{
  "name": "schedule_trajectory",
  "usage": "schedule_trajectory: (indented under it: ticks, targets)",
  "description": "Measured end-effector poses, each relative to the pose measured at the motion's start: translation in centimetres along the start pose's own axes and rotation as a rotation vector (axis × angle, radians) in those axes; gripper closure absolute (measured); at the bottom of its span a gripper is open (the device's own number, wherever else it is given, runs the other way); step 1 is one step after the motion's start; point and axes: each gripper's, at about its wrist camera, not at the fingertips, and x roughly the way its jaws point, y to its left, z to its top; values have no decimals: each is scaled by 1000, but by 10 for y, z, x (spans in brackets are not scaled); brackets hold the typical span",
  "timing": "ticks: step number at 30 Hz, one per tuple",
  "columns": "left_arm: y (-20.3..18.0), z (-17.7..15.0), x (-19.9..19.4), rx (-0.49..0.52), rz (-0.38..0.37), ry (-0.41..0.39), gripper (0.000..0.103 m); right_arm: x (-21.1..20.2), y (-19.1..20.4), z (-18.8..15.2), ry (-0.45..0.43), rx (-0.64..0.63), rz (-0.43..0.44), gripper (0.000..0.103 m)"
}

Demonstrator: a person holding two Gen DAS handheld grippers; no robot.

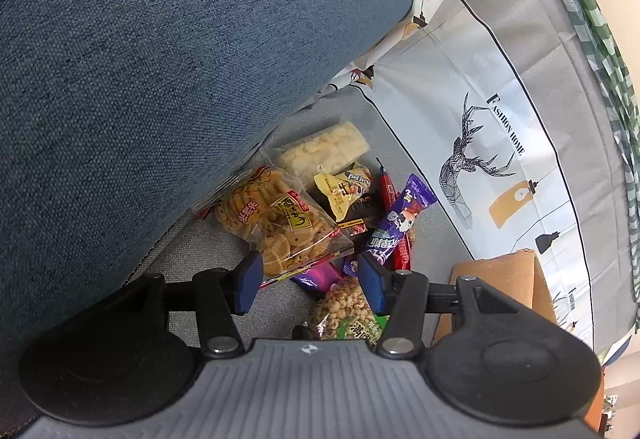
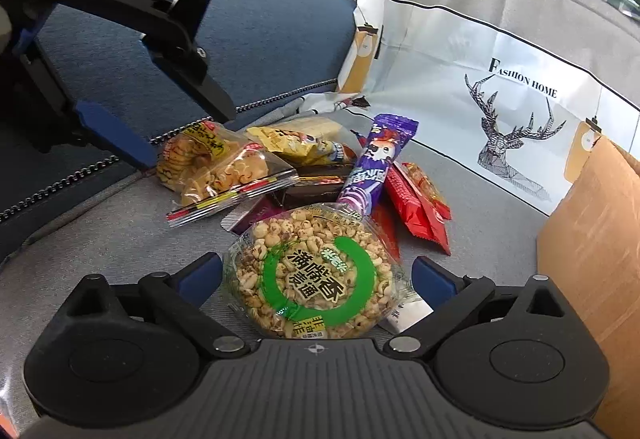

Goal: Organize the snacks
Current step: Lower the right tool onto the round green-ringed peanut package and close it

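A heap of snack packets lies on a grey seat (image 2: pixel 120 231). My right gripper (image 2: pixel 316 275) stands wide open around a round clear pack of puffed grains with a green ring (image 2: pixel 316 279); its pads stay clear of the wrapper. My left gripper (image 1: pixel 311 279) is open, with the corner of a clear bag of yellow cookies (image 1: pixel 276 223) and a purple wrapper between its fingers. In the right wrist view one blue pad (image 2: pixel 116 135) of the left gripper sits beside that cookie bag (image 2: pixel 216 167). A purple bar (image 2: pixel 372 163), red packets (image 2: pixel 416 207) and a yellow packet (image 2: pixel 304 147) lie behind.
A blue cushion (image 1: pixel 160 79) rises at the left, close to the left gripper. A cardboard box (image 2: pixel 592 239) stands at the right. A grey and white cloth printed with a deer (image 2: pixel 500 119) hangs behind the heap. A pale cracker bar (image 1: pixel 324 151) lies at the far end.
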Motion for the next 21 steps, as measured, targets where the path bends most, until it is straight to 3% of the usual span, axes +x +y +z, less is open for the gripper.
schedule_trajectory:
  ticks: [12, 21]
  targets:
    - [-1, 0, 2, 1, 0, 6, 42, 9, -7, 4, 16, 28, 3, 2]
    - [-1, 0, 2, -1, -4, 7, 41, 6, -5, 3, -4, 4, 10, 11]
